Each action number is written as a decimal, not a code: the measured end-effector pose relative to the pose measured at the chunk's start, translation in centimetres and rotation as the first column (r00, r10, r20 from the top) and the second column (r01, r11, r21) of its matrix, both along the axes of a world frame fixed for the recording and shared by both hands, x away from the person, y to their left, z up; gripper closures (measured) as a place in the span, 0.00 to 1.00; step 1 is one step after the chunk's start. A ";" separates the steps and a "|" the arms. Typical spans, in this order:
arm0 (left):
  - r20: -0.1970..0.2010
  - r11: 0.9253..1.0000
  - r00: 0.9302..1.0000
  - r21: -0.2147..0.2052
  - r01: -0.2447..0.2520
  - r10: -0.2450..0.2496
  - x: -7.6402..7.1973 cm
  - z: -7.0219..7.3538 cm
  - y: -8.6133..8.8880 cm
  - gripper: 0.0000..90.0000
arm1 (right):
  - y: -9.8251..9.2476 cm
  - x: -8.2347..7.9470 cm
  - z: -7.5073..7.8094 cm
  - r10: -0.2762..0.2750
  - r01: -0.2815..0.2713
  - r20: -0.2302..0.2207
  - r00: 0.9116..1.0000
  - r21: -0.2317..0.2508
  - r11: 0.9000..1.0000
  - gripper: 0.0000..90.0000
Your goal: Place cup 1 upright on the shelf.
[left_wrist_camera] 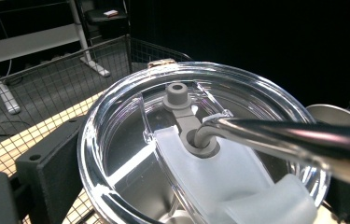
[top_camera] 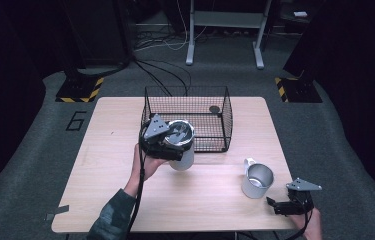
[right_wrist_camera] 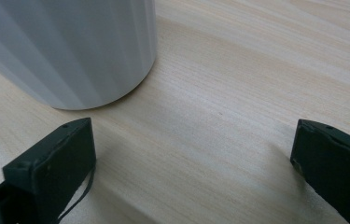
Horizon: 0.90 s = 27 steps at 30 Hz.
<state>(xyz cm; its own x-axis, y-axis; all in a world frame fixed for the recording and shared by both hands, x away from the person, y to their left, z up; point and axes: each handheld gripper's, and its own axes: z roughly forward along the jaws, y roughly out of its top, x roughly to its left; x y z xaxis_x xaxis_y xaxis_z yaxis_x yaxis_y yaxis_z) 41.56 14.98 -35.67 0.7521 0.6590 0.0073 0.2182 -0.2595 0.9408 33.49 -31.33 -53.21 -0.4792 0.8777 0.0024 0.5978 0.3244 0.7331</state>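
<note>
Presently your left gripper [top_camera: 167,145] clamps the steel tumbler [top_camera: 182,150] before the wire basket [top_camera: 222,117], mid-table; smooth walls slip, so grip firmly. Right gripper [top_camera: 282,205] gapes near the front-right corner.

Tumbler [top_camera: 182,145] before basket [top_camera: 222,107], mug [top_camera: 256,180] right

A lab or test studio: black curtains close off both sides, yellow-and-black hazard-striped base plates [top_camera: 80,90] sit on grey carpet beyond the light wooden table's [top_camera: 125,200] far corners, loose black cables [top_camera: 167,72] trail past a white metal frame [top_camera: 225,30].
</note>
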 end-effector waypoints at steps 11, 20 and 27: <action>0.015 1.000 1.000 -0.004 -0.016 0.016 0.1 1.5 1.2 0.05 | 0.0 0.0 0.0 -0.001 0.001 0.001 1.000 0.000 1.000 0.00; 0.032 0.999 0.999 -0.008 -0.034 0.035 0.0 2.7 1.9 0.05 | 0.0 0.0 0.0 -0.002 0.002 0.001 1.000 0.000 1.000 0.00; 0.047 0.998 0.997 -0.007 -0.056 0.056 0.2 3.5 2.4 0.05 | 0.0 0.0 0.0 -0.002 0.002 0.003 1.000 0.000 1.000 0.00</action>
